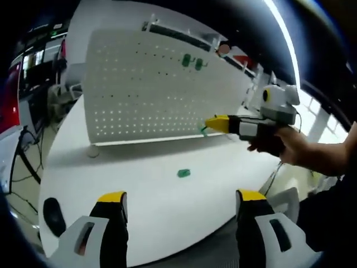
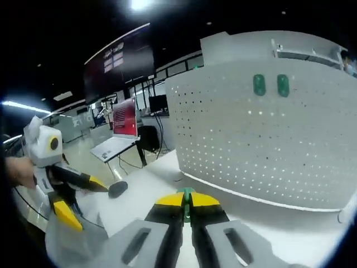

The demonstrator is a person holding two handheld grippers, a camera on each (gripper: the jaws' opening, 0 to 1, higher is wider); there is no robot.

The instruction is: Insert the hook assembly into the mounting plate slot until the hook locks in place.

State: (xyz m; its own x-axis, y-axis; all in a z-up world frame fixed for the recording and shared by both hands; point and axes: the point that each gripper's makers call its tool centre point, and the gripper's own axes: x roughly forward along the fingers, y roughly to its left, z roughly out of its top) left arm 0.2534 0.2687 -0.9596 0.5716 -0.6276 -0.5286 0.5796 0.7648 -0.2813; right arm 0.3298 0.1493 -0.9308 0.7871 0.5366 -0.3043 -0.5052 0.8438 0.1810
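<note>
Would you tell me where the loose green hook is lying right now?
In the left gripper view, the loose green hook lies on the white table, in front of the pegboard, between the open left gripper jaws.

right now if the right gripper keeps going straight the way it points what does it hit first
Most likely the white pegboard. The right gripper, its jaws shut on a green hook, points at the board's lower part, well below the two green hooks already mounted. The gap between looks free, though depth is hard to judge.

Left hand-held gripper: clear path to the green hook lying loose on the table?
Probably yes. The left hand-held gripper is open, and bare white table lies between it and the green hook; nothing stands between.
</note>
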